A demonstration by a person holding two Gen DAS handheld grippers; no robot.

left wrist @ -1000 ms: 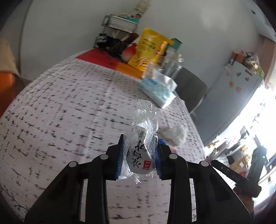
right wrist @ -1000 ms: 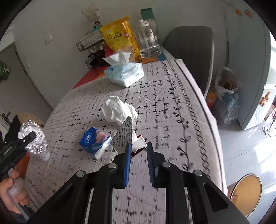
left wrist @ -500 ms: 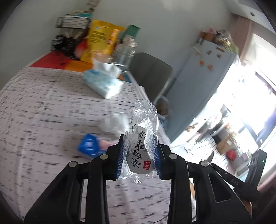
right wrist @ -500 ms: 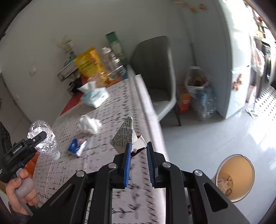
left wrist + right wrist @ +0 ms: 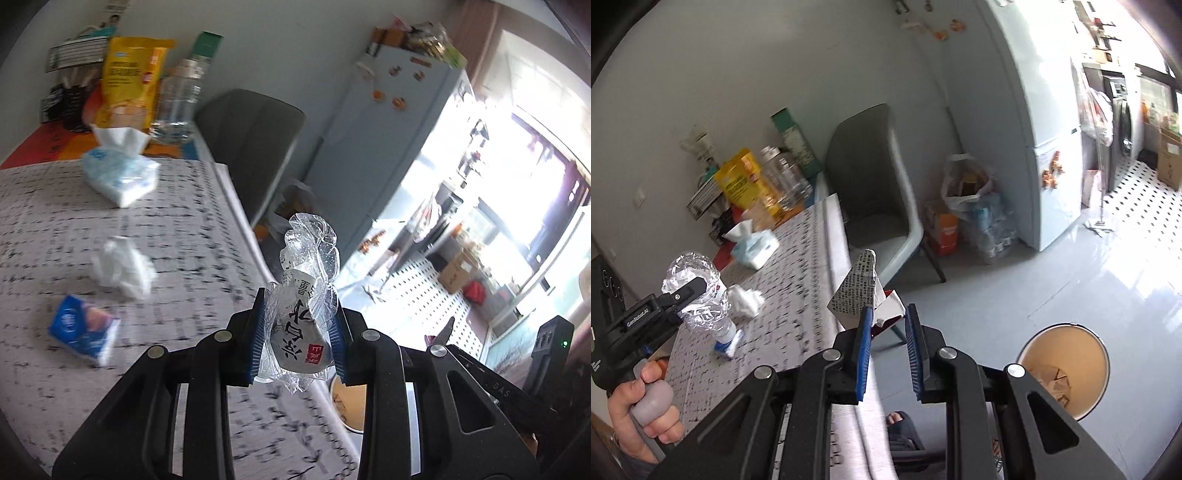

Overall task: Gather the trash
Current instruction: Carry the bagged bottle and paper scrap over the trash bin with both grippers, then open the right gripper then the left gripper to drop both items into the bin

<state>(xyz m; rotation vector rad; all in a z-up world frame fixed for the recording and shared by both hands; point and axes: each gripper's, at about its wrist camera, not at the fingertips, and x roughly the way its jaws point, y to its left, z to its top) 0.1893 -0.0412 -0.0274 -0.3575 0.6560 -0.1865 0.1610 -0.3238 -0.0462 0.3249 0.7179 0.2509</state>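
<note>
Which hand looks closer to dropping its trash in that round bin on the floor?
Probably the right. The right gripper, holding a folded paper wrapper, sees the open bin just beside it. The left gripper, clamping a crushed plastic bottle, sits further over the table.

Bright window glare, motion blur, fisheye-warped edges

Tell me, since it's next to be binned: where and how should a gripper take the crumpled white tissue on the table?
Take the crumpled white tissue across its bunched middle, coming from above with the fingers straddling it. It lies as a loose, raised wad on the flat tablecloth, apart from the blue packet, so probably no edge offers a better hold.
</note>
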